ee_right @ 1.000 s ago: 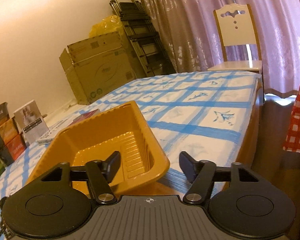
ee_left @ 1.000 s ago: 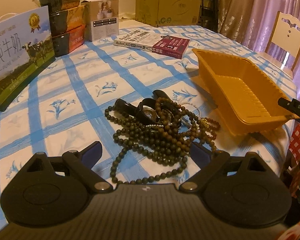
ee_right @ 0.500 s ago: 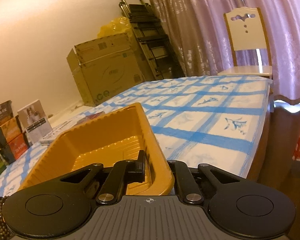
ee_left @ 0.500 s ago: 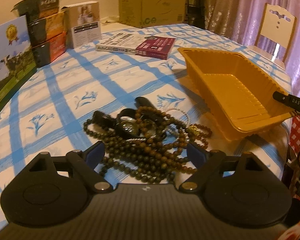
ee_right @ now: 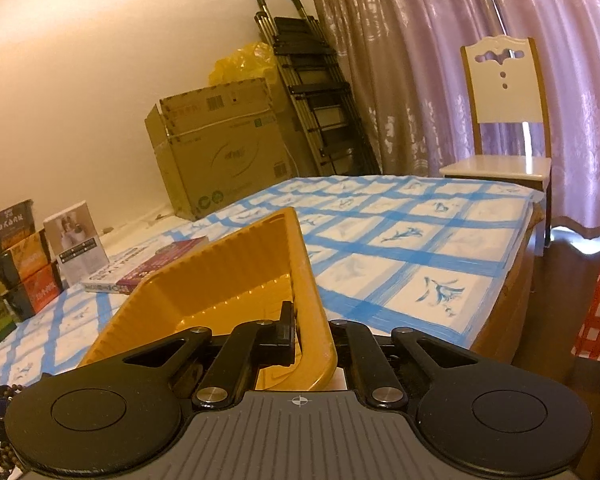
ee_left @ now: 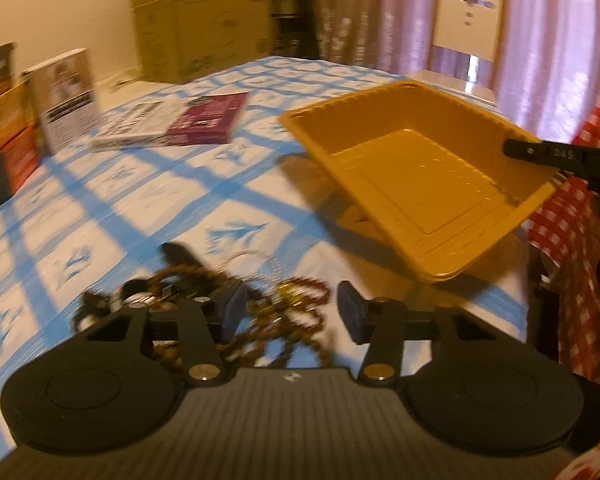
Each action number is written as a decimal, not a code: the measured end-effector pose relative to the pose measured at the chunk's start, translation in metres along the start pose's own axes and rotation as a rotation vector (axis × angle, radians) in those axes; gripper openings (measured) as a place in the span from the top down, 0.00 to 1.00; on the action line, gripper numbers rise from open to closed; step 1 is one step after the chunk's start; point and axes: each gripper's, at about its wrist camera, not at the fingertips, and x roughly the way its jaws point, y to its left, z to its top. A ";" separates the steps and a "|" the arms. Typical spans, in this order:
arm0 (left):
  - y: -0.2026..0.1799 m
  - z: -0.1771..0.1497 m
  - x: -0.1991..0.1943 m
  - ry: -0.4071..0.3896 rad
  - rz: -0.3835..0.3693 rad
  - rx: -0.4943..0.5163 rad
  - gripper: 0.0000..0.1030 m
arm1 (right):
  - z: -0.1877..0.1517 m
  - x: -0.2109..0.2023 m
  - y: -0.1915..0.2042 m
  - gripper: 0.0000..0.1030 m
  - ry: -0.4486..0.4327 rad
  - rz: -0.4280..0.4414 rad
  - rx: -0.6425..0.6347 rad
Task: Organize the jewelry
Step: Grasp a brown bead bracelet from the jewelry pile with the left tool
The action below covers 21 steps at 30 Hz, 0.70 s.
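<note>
A tangle of brown bead strings and a black watch, the jewelry pile (ee_left: pixel 180 280), lies on the blue-checked tablecloth (ee_left: pixel 112 204). My left gripper (ee_left: pixel 290 312) sits low over the pile's right end. Its jaws are closing, with a reddish bead bracelet (ee_left: pixel 304 300) and brown strands between the blue pads (ee_left: pixel 232 310); the blur hides any contact. The orange plastic tray (ee_left: pixel 420 172) is empty and tilted up on one side. My right gripper (ee_right: pixel 310 334) is shut on the tray's (ee_right: pixel 228 272) near rim; one of its fingers (ee_left: pixel 540 152) shows in the left wrist view.
A book (ee_left: pixel 180 124) lies behind the pile, and stacked food boxes (ee_left: pixel 4 120) stand at the far left. A cardboard box (ee_right: pixel 220 152), a folded ladder (ee_right: pixel 312 92) and a white chair (ee_right: pixel 504 100) stand beyond the table. A red checked cloth (ee_left: pixel 572 200) hangs at the right.
My left gripper moved forward over the pile's right end and its jaws narrowed around the beads. My right gripper shut on the tray's rim and tipped that side upward.
</note>
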 end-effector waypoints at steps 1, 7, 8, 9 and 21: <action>-0.003 0.002 0.005 0.006 -0.007 0.010 0.67 | 0.000 0.000 -0.001 0.95 0.000 0.001 0.003; -0.008 0.006 0.032 0.066 -0.009 -0.023 0.78 | 0.001 -0.002 -0.002 0.95 0.001 0.009 0.005; -0.007 0.006 0.034 0.070 0.004 -0.031 0.78 | 0.001 -0.002 -0.002 0.95 0.000 0.010 0.006; -0.006 0.005 0.034 0.072 0.007 -0.043 0.78 | 0.001 -0.002 -0.002 0.95 0.001 0.009 0.010; -0.005 0.002 0.046 0.095 0.051 -0.095 0.77 | -0.001 -0.002 -0.007 0.95 0.006 0.012 0.028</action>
